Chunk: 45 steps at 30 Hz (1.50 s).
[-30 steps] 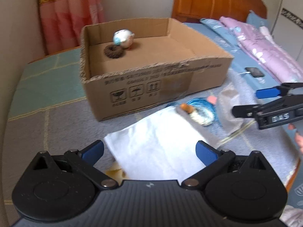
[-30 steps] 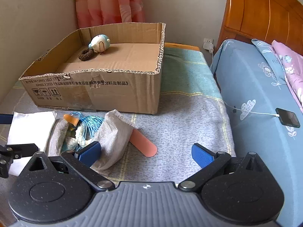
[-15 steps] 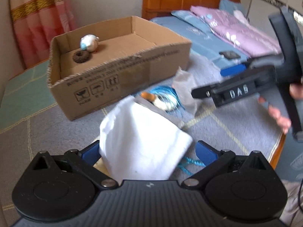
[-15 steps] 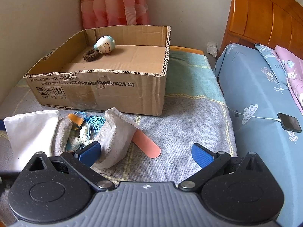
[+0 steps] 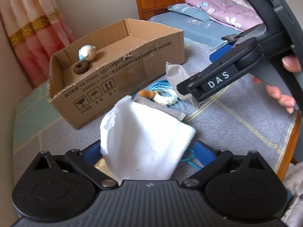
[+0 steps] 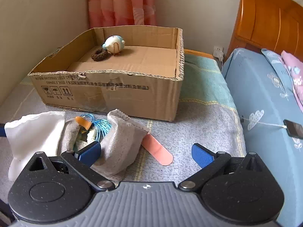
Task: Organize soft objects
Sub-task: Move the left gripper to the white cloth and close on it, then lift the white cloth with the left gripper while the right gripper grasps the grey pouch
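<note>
Left gripper (image 5: 147,151): fingers are seen wide apart, with a white cloth (image 5: 144,141) bunched between them; whether the cloth is gripped cannot be told, since no pad is seen pressing on it. The cloth is raised in a peak at the near left of the pile.

Right gripper (image 6: 145,151): fingers are spread and nothing is held; it is poised above the grey cloth pouch (image 6: 121,147). Its handle is held by a hand (image 5: 280,92), seen from the left wrist view.

Pile on the grey blanket (image 6: 198,138), in front of the box: the white cloth, the grey cloth pouch, a blue string bundle (image 6: 100,126), an orange piece (image 6: 83,122) and a pink flat strip (image 6: 159,152) lying partly under the pouch.

Cardboard box (image 6: 113,92): open-topped, set on the blanket behind the pile. A round plush toy (image 6: 114,44) and a brown knitted ring (image 6: 98,54) are found touching in its far left corner.

Bed (image 6: 265,98): blue-sheeted, to the right, with a phone (image 6: 293,130) on a cable.
</note>
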Each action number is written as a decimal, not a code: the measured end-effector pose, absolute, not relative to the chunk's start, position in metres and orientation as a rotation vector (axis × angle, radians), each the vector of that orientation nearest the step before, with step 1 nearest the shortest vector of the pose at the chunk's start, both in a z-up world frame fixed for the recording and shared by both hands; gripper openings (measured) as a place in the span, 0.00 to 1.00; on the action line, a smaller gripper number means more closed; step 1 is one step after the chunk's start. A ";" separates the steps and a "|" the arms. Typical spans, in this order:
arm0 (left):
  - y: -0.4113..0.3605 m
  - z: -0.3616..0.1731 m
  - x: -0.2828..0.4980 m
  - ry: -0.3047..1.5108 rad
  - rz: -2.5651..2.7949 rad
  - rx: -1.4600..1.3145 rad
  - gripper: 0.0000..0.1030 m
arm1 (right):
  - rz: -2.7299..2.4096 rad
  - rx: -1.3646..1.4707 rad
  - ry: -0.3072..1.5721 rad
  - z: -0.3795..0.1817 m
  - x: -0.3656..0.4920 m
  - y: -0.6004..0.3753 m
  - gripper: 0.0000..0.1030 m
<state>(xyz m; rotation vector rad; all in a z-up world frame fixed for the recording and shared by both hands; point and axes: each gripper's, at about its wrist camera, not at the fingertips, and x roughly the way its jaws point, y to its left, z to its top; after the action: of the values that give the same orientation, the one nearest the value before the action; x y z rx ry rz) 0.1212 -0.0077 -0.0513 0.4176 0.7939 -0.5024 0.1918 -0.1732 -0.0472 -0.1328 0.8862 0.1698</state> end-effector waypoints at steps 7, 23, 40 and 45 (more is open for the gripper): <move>-0.002 -0.050 0.122 0.799 -0.498 0.399 0.77 | 0.200 -0.143 0.882 -0.048 0.187 -0.169 1.00; 0.010 -0.044 0.132 0.801 -0.489 0.296 0.50 | 0.260 -0.165 0.866 -0.045 0.176 -0.160 1.00; 0.019 -0.030 0.130 0.775 -0.444 0.219 0.28 | 0.316 -0.169 0.823 -0.042 0.169 -0.154 0.82; 0.017 -0.031 0.132 0.777 -0.444 0.219 0.28 | 0.327 -0.175 0.840 -0.048 0.173 -0.152 0.74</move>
<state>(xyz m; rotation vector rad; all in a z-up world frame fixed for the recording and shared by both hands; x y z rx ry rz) 0.1319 0.0172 -0.0307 0.2191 0.7774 -0.4438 0.1730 -0.1522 -0.0483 -0.1755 0.8400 0.3266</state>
